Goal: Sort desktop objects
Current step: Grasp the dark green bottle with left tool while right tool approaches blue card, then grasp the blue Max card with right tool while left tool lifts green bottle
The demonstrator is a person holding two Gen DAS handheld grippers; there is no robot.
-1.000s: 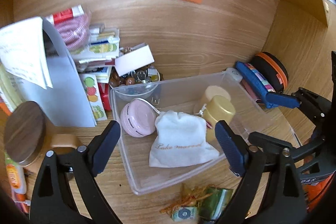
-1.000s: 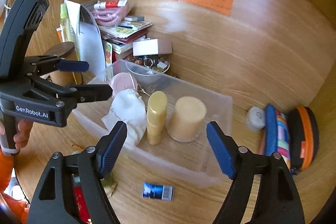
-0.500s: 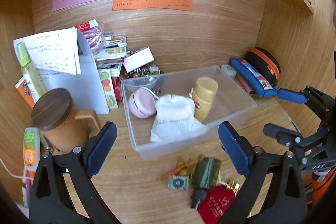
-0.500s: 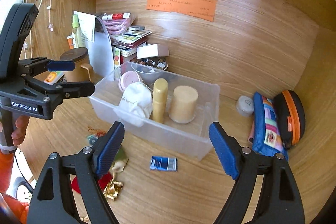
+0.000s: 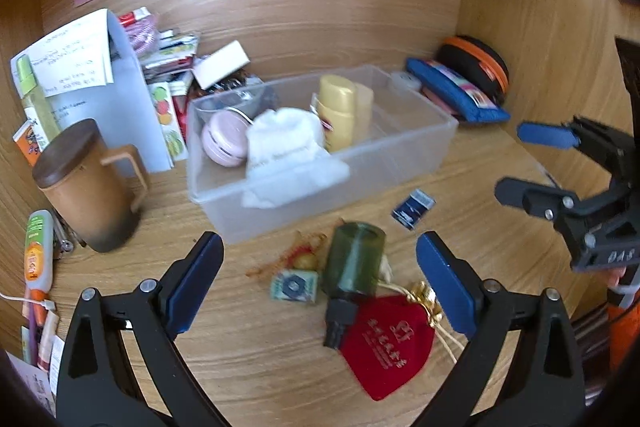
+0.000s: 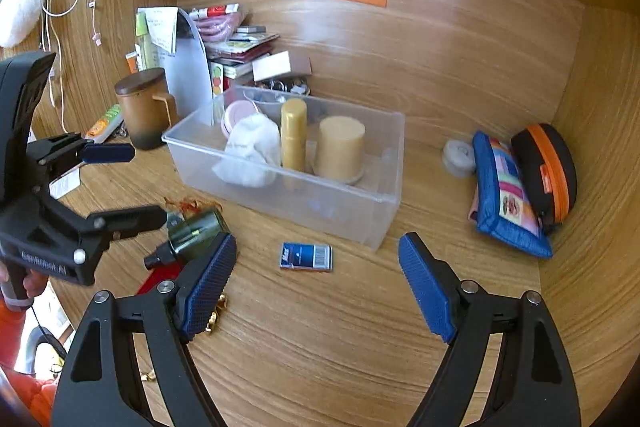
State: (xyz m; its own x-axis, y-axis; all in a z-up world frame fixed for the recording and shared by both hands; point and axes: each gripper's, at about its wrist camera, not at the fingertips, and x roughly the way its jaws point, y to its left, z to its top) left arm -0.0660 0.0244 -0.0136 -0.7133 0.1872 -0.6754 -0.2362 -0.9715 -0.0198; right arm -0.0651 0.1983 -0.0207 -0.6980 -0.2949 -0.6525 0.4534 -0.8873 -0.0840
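A clear plastic bin [image 5: 404, 163] [image 6: 384, 203] holds a white pouch [image 5: 288, 151], a pink round case [image 5: 224, 143], a gold bottle [image 6: 293, 135] and a tan jar [image 6: 341, 147]. In front of it on the desk lie a dark green bottle [image 5: 354, 263] [image 6: 196, 227], a red pouch [image 5: 386, 347], a small green tag [image 5: 294, 287] with red-gold cord, and a blue card [image 5: 413, 209] [image 6: 306, 257]. My left gripper [image 5: 320, 279] is open and empty, just above the green bottle. My right gripper [image 6: 318, 283] is open and empty, above the blue card.
A brown lidded mug [image 5: 88, 187] stands at left beside a white folder [image 5: 128, 107] and stacked books. A blue pencil case [image 6: 504, 191], an orange-black case [image 6: 548, 171] and a small white pot [image 6: 458, 155] sit at the right wall. Sticky notes hang on the back panel.
Both grippers have pulled back from the bin towards the front of the desk, still open. The green bottle, red pouch and blue card have come into view.
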